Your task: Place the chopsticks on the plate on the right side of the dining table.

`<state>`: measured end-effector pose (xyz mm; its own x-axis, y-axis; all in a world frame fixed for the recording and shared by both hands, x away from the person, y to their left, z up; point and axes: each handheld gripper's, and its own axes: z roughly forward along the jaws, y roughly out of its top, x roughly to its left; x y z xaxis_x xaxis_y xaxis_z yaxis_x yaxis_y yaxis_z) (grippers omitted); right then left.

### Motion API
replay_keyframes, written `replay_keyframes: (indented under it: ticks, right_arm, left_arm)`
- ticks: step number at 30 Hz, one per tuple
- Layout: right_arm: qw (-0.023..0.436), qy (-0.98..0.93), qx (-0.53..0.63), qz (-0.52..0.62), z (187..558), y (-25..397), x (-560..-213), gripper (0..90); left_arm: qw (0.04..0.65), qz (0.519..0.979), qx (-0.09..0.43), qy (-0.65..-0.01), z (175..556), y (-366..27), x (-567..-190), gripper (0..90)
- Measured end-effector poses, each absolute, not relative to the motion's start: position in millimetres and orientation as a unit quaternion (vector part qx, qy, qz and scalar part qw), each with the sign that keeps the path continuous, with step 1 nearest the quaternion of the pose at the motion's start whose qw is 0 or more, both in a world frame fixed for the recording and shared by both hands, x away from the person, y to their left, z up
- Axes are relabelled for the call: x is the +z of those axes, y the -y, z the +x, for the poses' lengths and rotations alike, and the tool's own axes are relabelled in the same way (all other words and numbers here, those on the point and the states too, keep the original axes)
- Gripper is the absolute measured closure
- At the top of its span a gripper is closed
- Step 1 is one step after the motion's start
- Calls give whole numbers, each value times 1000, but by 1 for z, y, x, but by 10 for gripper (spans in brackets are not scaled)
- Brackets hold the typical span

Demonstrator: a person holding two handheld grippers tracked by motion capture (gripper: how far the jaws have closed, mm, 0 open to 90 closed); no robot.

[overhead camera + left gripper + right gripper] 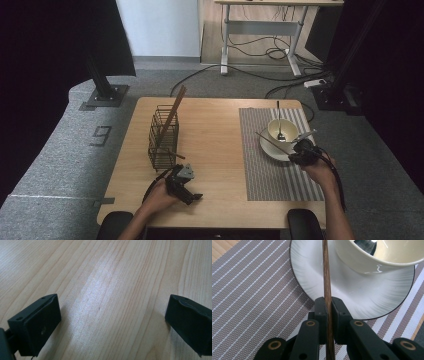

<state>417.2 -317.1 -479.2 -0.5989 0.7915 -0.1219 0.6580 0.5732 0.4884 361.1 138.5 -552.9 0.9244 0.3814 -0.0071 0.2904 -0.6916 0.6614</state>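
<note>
Right tool (pixel 329 315) clamps a chopstick (pixel 326 272); left tool (pixel 112 320) gapes wide, empty.

A dark number 9 sits on the grey carpet floor (pixel 55 145), far left of the left black gripper (pixel 192 196).

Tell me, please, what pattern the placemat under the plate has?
The placemat is grey-brown with thin white stripes, clearest in the right gripper view.

Your wire basket (pixel 163 139) stands left on the counter (pixel 215 150); the bowl (pixel 282 130) sits in the plate (pixel 270 148) on the mat (pixel 270 175), right.
</note>
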Motion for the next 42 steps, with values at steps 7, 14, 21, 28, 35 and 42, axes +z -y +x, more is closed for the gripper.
replay_keyframes:
  ticks: [7, 14, 21, 28, 35, 42]
  right_arm:
    - [160, -865, 203, 429, 422, 325, -486, 813]
    - [158, -862, 203, 436, 426, 330, -490, 797]
    - [165, -857, 198, 447, 427, 334, -495, 748]
    - [175, -854, 188, 453, 427, 336, -495, 772]
    - [184, -850, 184, 458, 427, 336, -495, 750]
    - [186, -838, 221, 463, 421, 334, -491, 512]
  left_arm:
    - [348, 917, 65, -183, 361, -138, -553, 0]
    - [347, 918, 66, -182, 361, -139, -553, 0]
    - [347, 918, 66, -182, 361, -139, -553, 0]
    - [347, 918, 66, -182, 361, -139, -553, 0]
    - [347, 918, 65, -182, 361, -139, -553, 0]
    - [347, 918, 66, -182, 361, -139, -553, 0]
